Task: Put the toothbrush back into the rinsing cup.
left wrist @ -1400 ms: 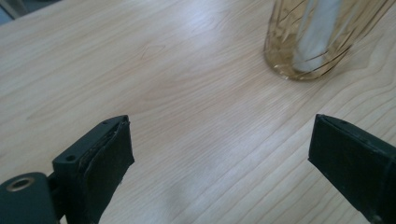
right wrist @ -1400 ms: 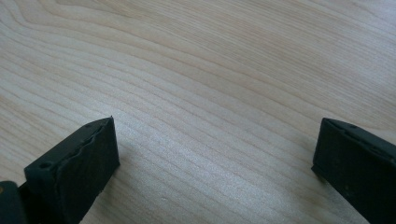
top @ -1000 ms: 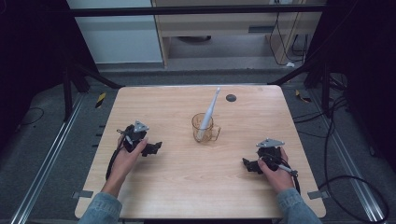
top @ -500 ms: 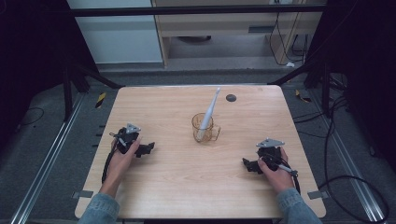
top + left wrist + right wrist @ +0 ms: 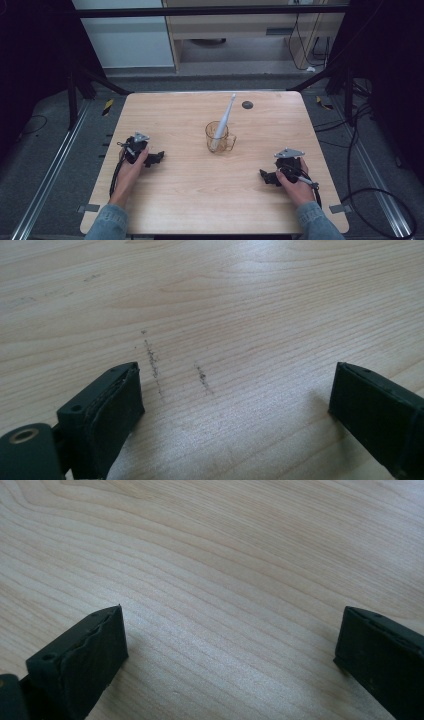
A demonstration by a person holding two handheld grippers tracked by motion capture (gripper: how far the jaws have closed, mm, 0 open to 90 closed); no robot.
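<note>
A clear amber mug (image 5: 218, 137) stands near the middle of the wooden table (image 5: 200, 200), with a white electric toothbrush (image 5: 224, 120) leaning in it, head pointing up and back. My left gripper (image 5: 156, 158) rests low on the table at the left, jaws pointing right, open and empty. In the left gripper view its jaws stand wide apart over bare wood with faint dark scuff marks (image 5: 152, 360). My right gripper (image 5: 265, 178) rests at the right front, jaws pointing left, open and empty. The right gripper view has bare wood grain between its spread jaws.
A small dark round hole (image 5: 247, 105) sits in the tabletop behind the mug. Dark frame posts and cables surround the table, and metal rails run along the floor on both sides.
My left gripper has drifted slightly toward the front left of the table and lower. The right gripper, mug and toothbrush have stayed put.
</note>
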